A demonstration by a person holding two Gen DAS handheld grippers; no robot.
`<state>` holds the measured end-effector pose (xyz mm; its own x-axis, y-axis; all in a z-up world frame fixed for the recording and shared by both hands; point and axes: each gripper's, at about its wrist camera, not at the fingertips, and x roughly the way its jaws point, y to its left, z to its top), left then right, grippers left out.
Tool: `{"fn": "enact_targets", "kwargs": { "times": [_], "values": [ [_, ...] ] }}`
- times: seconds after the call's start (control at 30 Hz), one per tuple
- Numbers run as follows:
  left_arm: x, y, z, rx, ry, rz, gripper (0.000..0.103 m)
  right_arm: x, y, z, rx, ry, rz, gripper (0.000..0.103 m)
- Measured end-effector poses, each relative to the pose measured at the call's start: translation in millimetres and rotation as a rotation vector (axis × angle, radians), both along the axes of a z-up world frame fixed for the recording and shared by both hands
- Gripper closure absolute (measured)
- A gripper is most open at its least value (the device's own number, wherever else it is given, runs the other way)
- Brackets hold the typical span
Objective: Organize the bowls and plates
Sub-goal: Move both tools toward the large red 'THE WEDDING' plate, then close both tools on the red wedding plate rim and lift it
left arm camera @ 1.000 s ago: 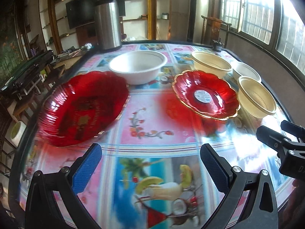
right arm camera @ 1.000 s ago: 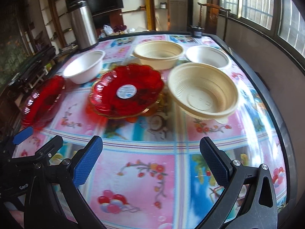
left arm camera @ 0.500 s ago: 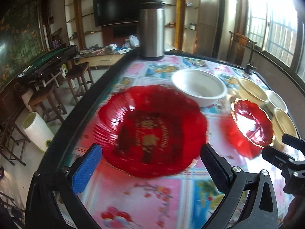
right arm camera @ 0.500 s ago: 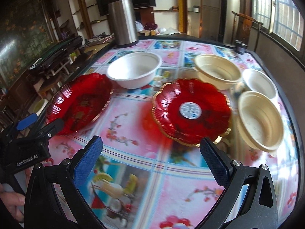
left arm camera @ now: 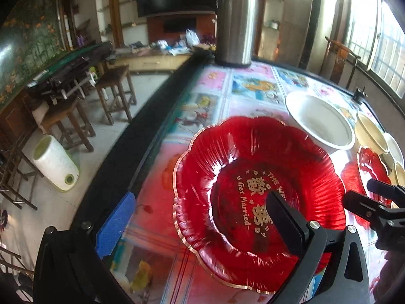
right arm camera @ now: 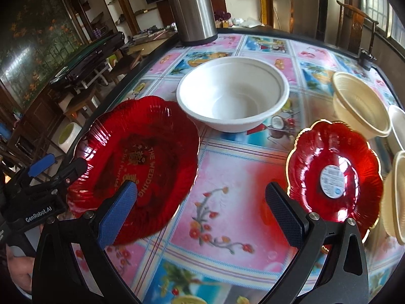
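Plates first, in our judgement: the left tool (left arm camera: pixel 200 217) hangs released and wide, straddling the near-left rim of the large red scalloped plate (left arm camera: pixel 258 190), one blue pad outside the rim at about eight o'clock, the dark pad over the printed centre. We cannot tell whether either pad touches it yet. To grip well, we should lower until the rim sits between the pads, then close gently on the thin edge, since glossy plastic may slip or flex.

From the right wrist view, that plate lies at nine o'clock on the surface (right arm camera: pixel 227 177), the small red plate (right arm camera: pixel 334 174) at three o'clock, well apart from it, and the white bowl (right arm camera: pixel 233 93) at twelve o'clock between them. Cream bowls (right arm camera: pixel 359 103) crowd the right edge beyond the small plate. The right tool (right arm camera: pixel 200 207) is also released, holding nothing, above bare cloth between both plates. We should lift the big plate level, clearing the white bowl's rim.
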<state>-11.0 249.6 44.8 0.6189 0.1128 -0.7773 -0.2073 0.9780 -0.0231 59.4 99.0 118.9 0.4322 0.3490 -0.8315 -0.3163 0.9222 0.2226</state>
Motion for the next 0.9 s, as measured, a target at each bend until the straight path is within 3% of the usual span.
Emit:
{"fn": "enact_targets", "kwargs": {
  "times": [0.17,0.33,0.37,0.43,0.5,0.53,0.57,0.73,0.9],
  "values": [
    [10.0,0.0,-8.7,-0.057,0.042,-0.02,0.001,17.7,6.1,-16.3,0.015,0.054,0.01,0.01],
    [16.6,-3.5,-11.7,-0.071,0.065,-0.029,0.003,26.0,10.3,-29.6,0.03,0.106,0.043,0.051],
    [18.2,-4.6,-12.1,-0.076,0.068,-0.027,0.011,27.6,10.9,-32.4,0.048,0.117,0.046,0.062],
    [19.1,-7.1,-14.3,-0.058,0.096,-0.018,0.031,28.1,10.8,-35.1,0.05,0.113,0.049,0.064],
    [21.1,-9.6,-15.6,-0.006,0.112,-0.005,0.056,27.0,10.6,-34.2,0.058,0.098,0.052,0.074],
    [21.5,-10.7,-17.2,0.021,0.125,-0.001,0.076,25.5,9.7,-32.4,0.065,0.093,0.053,0.076],
    [22.3,-10.9,-18.5,0.032,0.137,0.002,0.082,24.7,10.1,-29.6,0.043,0.078,0.048,0.076],
    [19.1,-12.6,-15.7,0.056,0.135,0.011,0.083,15.5,16.0,-25.3,-0.028,0.033,0.071,0.076],
    [16.2,-10.4,-13.3,0.056,0.129,0.026,0.084,10.7,14.9,-25.6,-0.036,0.013,0.079,0.076]
  ]
}}
